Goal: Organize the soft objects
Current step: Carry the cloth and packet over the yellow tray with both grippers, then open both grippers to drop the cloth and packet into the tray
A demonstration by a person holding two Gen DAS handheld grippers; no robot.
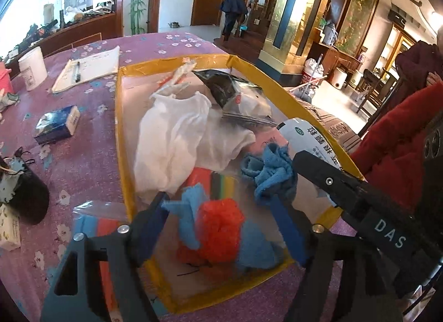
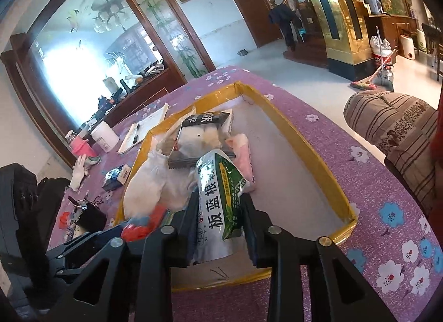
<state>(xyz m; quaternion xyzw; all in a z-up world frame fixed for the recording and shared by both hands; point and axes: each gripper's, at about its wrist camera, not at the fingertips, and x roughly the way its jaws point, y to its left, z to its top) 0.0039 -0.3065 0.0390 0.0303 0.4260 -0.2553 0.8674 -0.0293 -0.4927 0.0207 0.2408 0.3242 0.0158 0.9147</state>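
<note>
A shallow tray with a yellow taped rim (image 1: pixel 119 117) (image 2: pixel 310 144) lies on the purple flowered tablecloth. In it are a white cloth (image 1: pixel 171 133) (image 2: pixel 144 186), a black-and-silver packet (image 1: pixel 235 94) (image 2: pixel 202 128), a blue towel (image 1: pixel 271 172), a red mesh puff (image 1: pixel 221 225) and a pink item (image 2: pixel 243 153). My left gripper (image 1: pixel 221 211) is open, its fingers on either side of the red puff and a blue cloth (image 1: pixel 188 214). My right gripper (image 2: pixel 220 208) is shut on a green-and-white pouch (image 2: pixel 218 197) (image 1: pixel 313 139), held over the tray.
On the cloth left of the tray are a tissue pack (image 1: pixel 56 125), a notebook with a pen (image 1: pixel 88 68), a white cup (image 1: pixel 31 68), a black pouch (image 1: pixel 25 197) and a striped bag (image 1: pixel 94 225). A striped cushion (image 2: pixel 393 125) lies at the right.
</note>
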